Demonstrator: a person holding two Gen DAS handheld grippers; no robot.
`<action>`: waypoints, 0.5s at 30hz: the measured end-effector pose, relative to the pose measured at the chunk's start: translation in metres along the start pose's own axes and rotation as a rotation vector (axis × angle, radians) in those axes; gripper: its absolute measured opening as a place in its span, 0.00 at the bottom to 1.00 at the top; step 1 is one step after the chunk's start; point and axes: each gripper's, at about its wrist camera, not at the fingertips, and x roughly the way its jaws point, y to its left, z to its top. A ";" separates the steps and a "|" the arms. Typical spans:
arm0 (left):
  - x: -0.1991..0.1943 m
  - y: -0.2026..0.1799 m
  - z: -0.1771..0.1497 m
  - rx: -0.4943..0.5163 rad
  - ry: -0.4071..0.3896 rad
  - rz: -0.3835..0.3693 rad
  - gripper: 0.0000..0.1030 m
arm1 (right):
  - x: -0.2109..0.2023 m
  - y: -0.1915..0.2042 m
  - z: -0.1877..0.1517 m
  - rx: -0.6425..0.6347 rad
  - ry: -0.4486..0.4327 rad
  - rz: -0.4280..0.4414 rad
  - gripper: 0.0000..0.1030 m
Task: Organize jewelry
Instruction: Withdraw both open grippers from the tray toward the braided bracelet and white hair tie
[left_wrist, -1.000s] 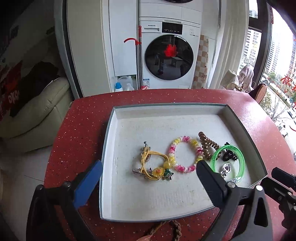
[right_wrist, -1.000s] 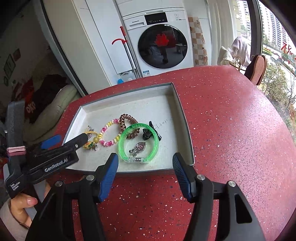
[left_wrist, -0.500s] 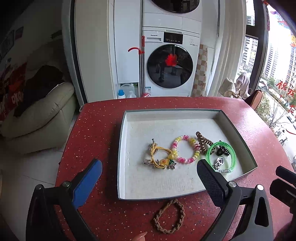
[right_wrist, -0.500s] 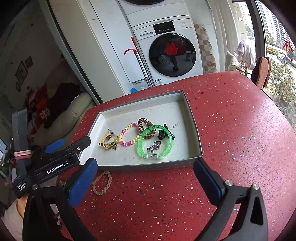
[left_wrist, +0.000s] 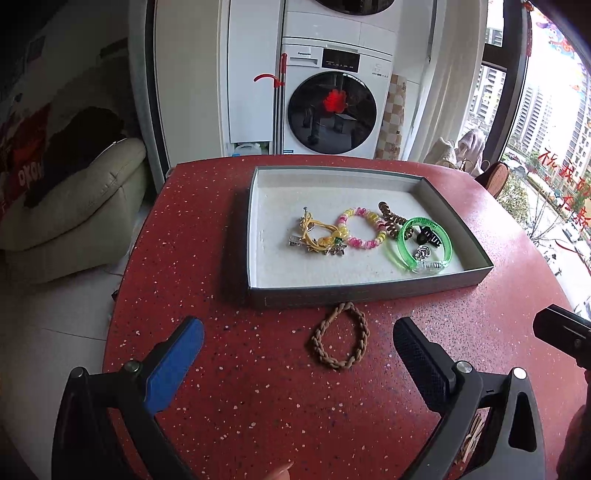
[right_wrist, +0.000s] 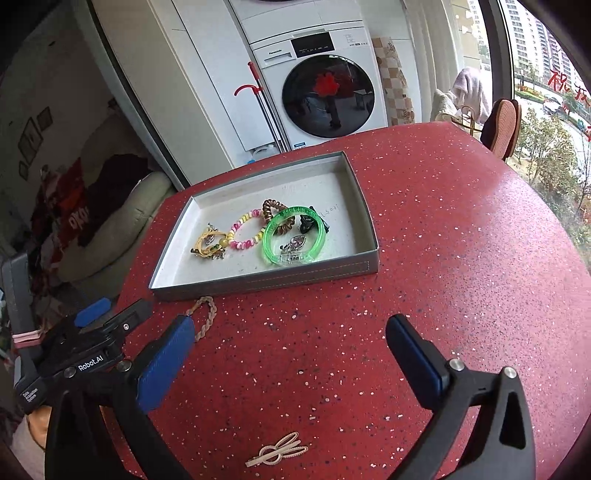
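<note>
Left wrist view shows the left gripper (left_wrist: 297, 354) with its jaws spread wide and nothing between the pads, hanging over the near part of the red table (left_wrist: 480, 314). Just ahead of its fingertips lies a brown braided bracelet (left_wrist: 340, 336), flat on the tabletop and touching the near wall of the grey tray (left_wrist: 369, 293). A second ago that bracelet was only a sliver at the bottom of this view and the tray filled the picture; now the whole loop is visible and the tray sits farther off, so the gripper has drawn back toward the near edge of the table. In the right wrist view the right gripper (right_wrist: 290, 341) also stands fully spread and empty, its jaws much wider than a second ago, and it too has pulled back from the tray. A pale hair clip (right_wrist: 277, 451) that no earlier picture showed now lies on the table near its near edge, between the gripper's arms. Inside the tray, toward its near wall, the jewelry is laid out as before: a yellow cord piece (left_wrist: 316, 236) to the left, a pink and yellow beaded bracelet (left_wrist: 362, 228) beside it, a brown spiral hair tie (left_wrist: 391, 218), and a green bangle (left_wrist: 419, 243) to the right, which rings a black claw clip (left_wrist: 428, 234) and a silver pendant (left_wrist: 421, 253).
</note>
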 end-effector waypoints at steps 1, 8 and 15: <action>-0.001 -0.001 -0.005 0.006 0.001 0.005 1.00 | 0.000 -0.001 -0.005 -0.001 0.012 -0.003 1.00; -0.006 -0.006 -0.035 0.062 0.026 0.027 1.00 | -0.001 -0.006 -0.041 0.001 0.091 -0.038 1.00; -0.007 0.001 -0.046 0.045 0.038 0.020 1.00 | -0.004 -0.008 -0.078 0.013 0.153 -0.061 1.00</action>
